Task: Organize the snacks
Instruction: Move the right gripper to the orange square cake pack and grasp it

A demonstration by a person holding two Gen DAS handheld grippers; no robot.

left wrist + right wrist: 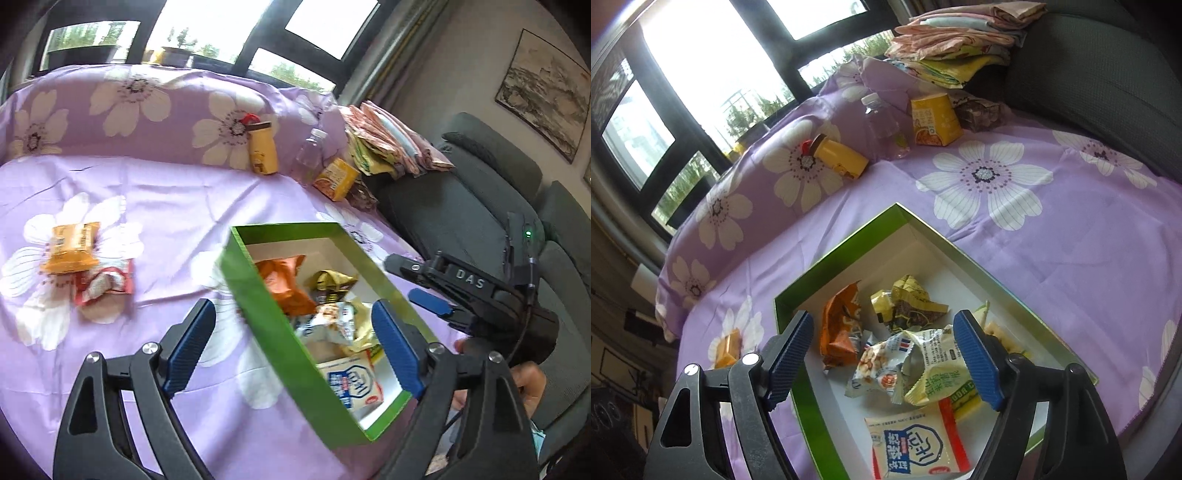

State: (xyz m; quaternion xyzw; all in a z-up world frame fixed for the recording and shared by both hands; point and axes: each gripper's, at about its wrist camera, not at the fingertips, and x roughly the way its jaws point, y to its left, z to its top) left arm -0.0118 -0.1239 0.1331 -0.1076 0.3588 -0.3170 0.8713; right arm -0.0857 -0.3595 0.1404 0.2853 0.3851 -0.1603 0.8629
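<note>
The green box (pixel 295 354) sits lower centre in the left wrist view, tilted across the frame on the purple flowered cloth (pixel 166 192), open-topped with white inner walls. Inside lie an orange packet (pixel 284 284), a yellow-brown packet (pixel 332 282), a blue-and-white packet (pixel 325 325) and a white packet with blue print (pixel 354 384). The left gripper (pixel 291 343) stands wide open, holding nothing; its left finger hangs outside the box's near green wall, its right finger over the far rim. The right gripper (pixel 882 362), low in its own view, is also wide open and empty above the packets. An orange snack (pixel 70 247) and a red-white wrapper (pixel 103 284) lie at left on open cloth, well apart from the box. Along the upper edge stand a yellow bottle (pixel 262 147), a clear bottle (pixel 312 151) and a yellow carton (pixel 336 177), near folded cloths (pixel 388 144).
</note>
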